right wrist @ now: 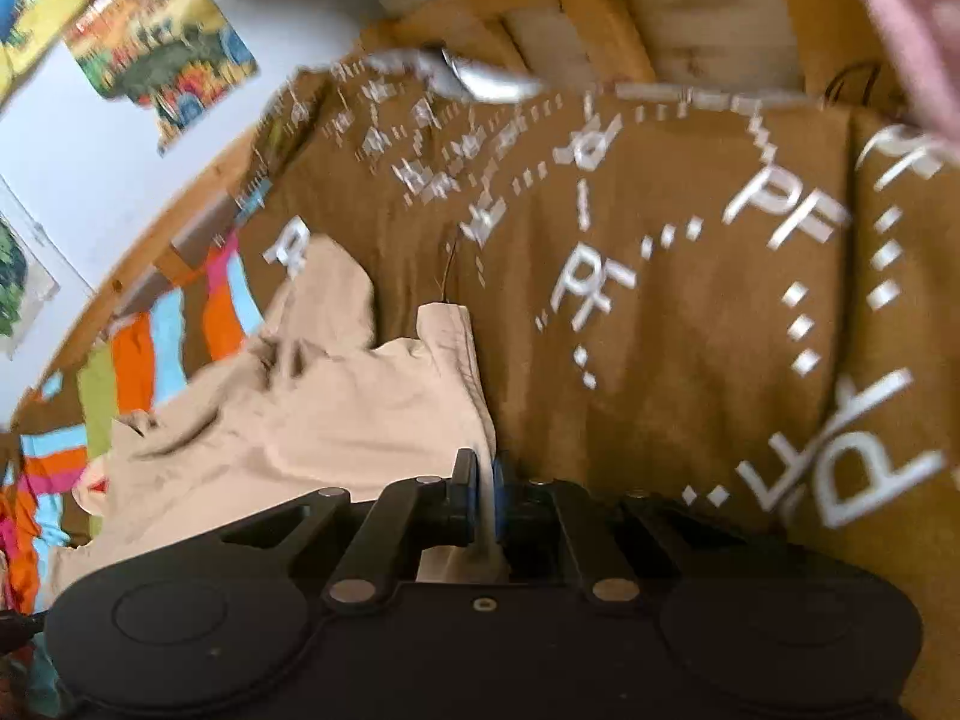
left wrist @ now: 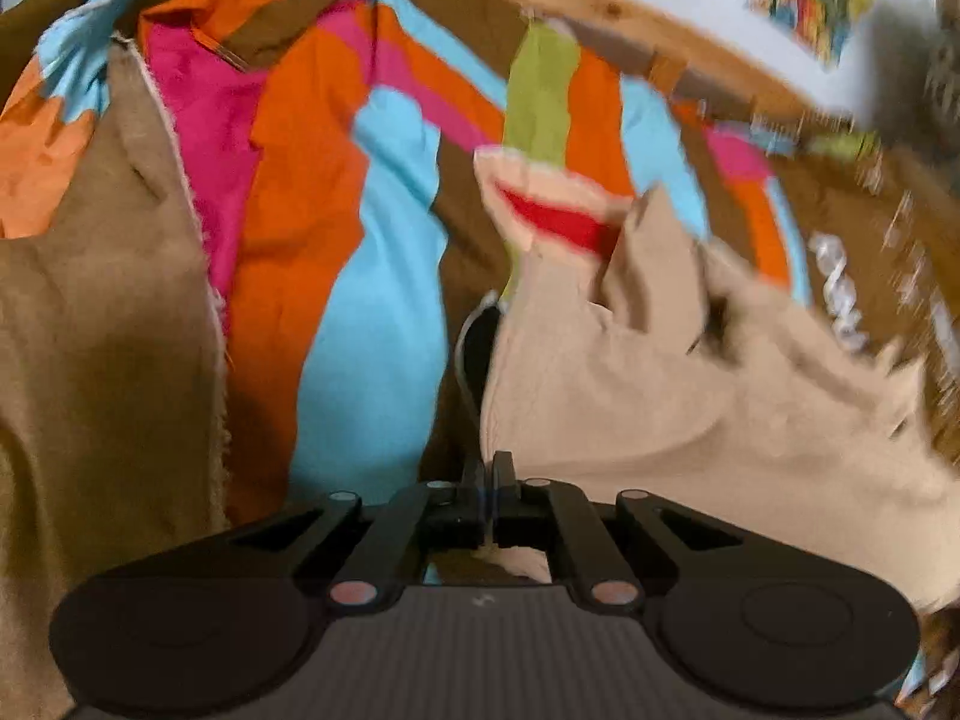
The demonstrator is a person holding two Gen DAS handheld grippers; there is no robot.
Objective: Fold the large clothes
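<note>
Beige garment lies bunched on a striped blanket. Left gripper and right gripper each pinch its edge.

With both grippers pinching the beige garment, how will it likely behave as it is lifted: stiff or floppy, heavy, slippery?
The beige garment probably hangs floppy: it already bunches into soft folds and peaks. It seems fairly light, since thin edges pinched by the left gripper and right gripper carry it. Its matte cloth looks unlikely to slip, though it may drag on the striped blanket.
</note>
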